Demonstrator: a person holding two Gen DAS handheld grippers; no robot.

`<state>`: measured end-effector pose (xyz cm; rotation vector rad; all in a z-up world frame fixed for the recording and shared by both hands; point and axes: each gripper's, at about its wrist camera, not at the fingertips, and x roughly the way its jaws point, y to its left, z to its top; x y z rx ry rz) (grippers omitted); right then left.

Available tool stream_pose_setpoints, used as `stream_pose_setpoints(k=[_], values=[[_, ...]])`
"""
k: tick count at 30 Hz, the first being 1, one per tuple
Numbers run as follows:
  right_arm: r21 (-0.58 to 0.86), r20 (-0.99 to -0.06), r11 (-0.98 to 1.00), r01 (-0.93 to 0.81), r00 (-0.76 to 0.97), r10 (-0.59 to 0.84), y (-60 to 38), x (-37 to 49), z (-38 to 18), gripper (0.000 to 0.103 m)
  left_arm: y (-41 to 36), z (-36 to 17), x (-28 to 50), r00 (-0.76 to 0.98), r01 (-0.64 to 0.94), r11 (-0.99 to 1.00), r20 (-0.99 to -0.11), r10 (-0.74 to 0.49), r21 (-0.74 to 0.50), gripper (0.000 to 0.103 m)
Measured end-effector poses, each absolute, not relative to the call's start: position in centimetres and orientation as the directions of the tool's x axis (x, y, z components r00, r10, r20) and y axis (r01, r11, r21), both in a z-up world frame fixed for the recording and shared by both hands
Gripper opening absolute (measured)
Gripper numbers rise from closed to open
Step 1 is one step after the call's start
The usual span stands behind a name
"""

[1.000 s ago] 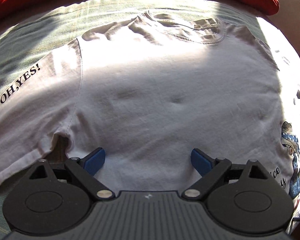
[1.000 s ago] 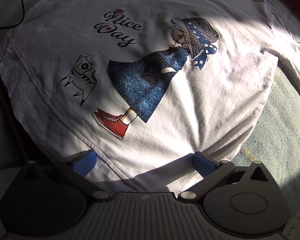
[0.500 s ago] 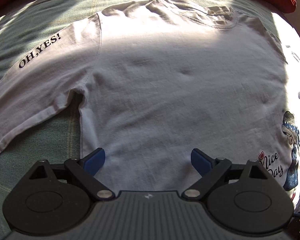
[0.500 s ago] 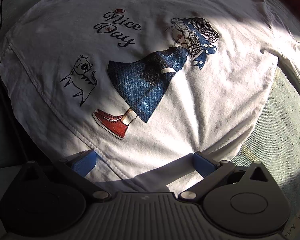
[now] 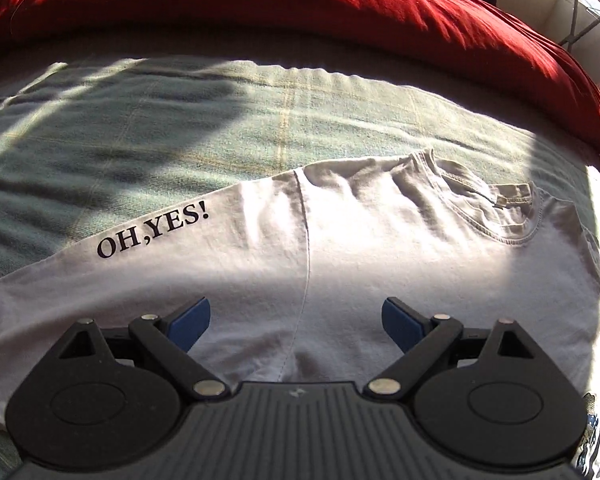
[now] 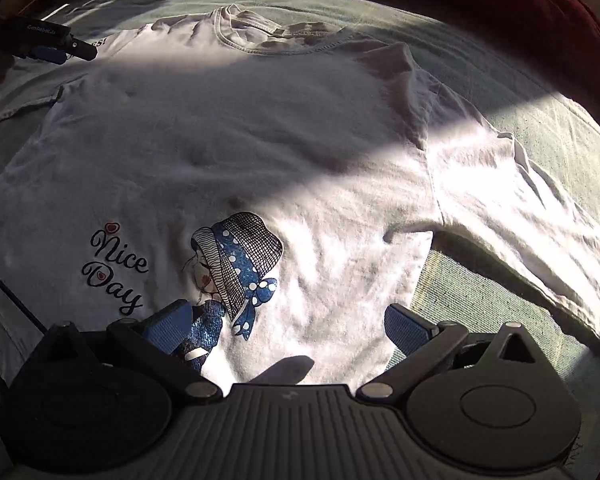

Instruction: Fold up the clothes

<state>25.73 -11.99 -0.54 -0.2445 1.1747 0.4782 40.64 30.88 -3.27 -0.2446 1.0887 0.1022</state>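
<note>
The white T-shirt (image 6: 260,140) is lying face up and spread flat on the green bedcover (image 5: 180,128), collar (image 6: 268,36) pointing away from you and hem nearest you, so its long axis is running straight ahead from both tools. Your left gripper (image 5: 296,320) is hovering above the seam where the left sleeve (image 5: 120,264), printed "OH,YES!", is joining the body; its jaws are standing wide apart and holding nothing. That sleeve is stretching out to your left, so this hand looks the nearer one for folding it inward. Your right gripper (image 6: 288,324) is hanging over the lower front by the printed girl in a blue dress (image 6: 236,272), jaws likewise spread wide and empty; the right sleeve (image 6: 520,216) is reaching away to its right, with bare bedcover showing just beneath it. A red blanket (image 5: 340,12) is bunching along the far edge of the bed, well apart from the shirt. No basket or other container is showing in either view.
</note>
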Motion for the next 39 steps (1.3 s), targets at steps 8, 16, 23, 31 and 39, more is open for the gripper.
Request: stream_pose_setpoints(k=[8, 16, 23, 31, 39], values=[[0.225, -0.869, 0.916, -0.333, 0.357, 0.344, -8.4, 37.1, -1.5, 0.103, 33.6, -5.1, 36.1, 0.406, -0.323, 0.924, -0.912, -0.061, -0.206, 0.093], [0.080, -0.903, 0.860, -0.504, 0.328, 0.277, -2.2, 35.8, -2.8, 0.103, 40.9, -2.8, 35.5, 0.499, -0.491, 0.846, -0.863, 0.079, -0.206, 0.093], [0.073, -0.909, 0.823, -0.564, 0.303, 0.288, 1.1, 34.4, -2.1, 0.103, 46.5, -3.9, 35.4, 0.526, -0.613, 0.717, -0.849, 0.058, -0.332, 0.092], [0.104, -0.914, 0.837, -0.537, 0.280, 0.293, 3.9, 34.2, -2.3, 0.103, 48.7, -5.8, 36.8, 0.507, -0.583, 0.769, -0.857, 0.094, -0.261, 0.093], [0.092, -0.921, 0.830, -0.551, 0.269, 0.281, 6.9, 33.4, -2.5, 0.103, 48.4, -4.0, 35.9, 0.557, -0.469, 0.792, -0.827, -0.080, -0.392, 0.093]])
